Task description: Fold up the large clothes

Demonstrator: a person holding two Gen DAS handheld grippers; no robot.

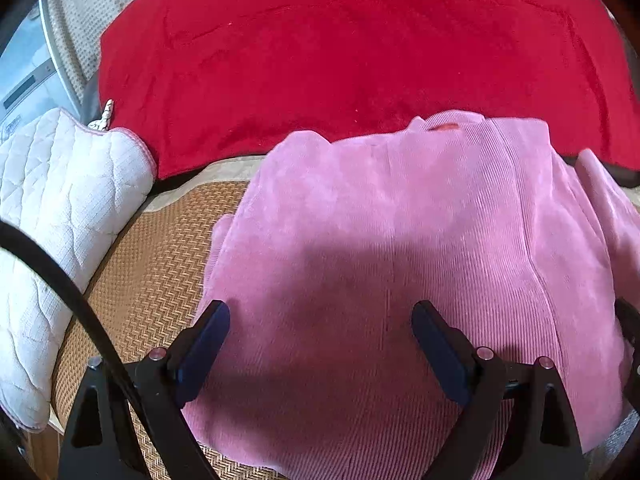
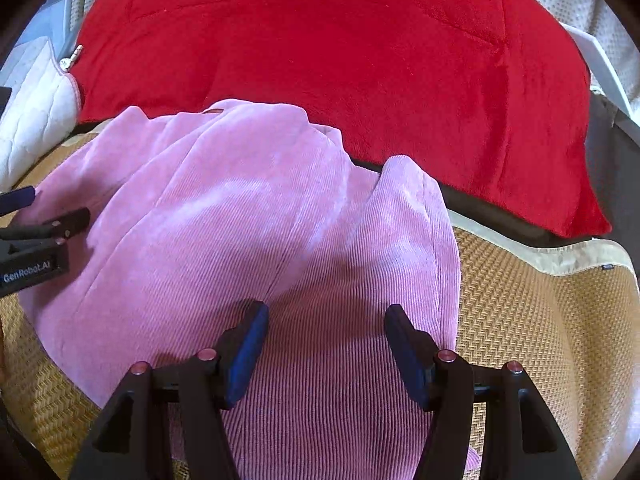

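A pink corduroy garment (image 1: pixel 400 240) lies spread on a woven straw mat (image 1: pixel 160 264), its collar with a red label toward the red blanket. In the right wrist view the same garment (image 2: pixel 240 232) shows a raised fold running up its middle and a sleeve bunched at its right edge. My left gripper (image 1: pixel 320 316) hovers open over the garment's near left part, nothing between its fingers. My right gripper (image 2: pixel 326 320) stands open above the garment's near right part, its jaws narrower, with only flat cloth under them. The left gripper's body (image 2: pixel 36 240) shows at the right wrist view's left edge.
A red plush blanket (image 1: pixel 360 48) lies behind the garment. A white quilted pad (image 1: pixel 60 208) sits at the left on the mat. Bare mat (image 2: pixel 540 340) lies to the garment's right, edged with a beige border. A black cable (image 1: pixel 72 300) crosses the left wrist view.
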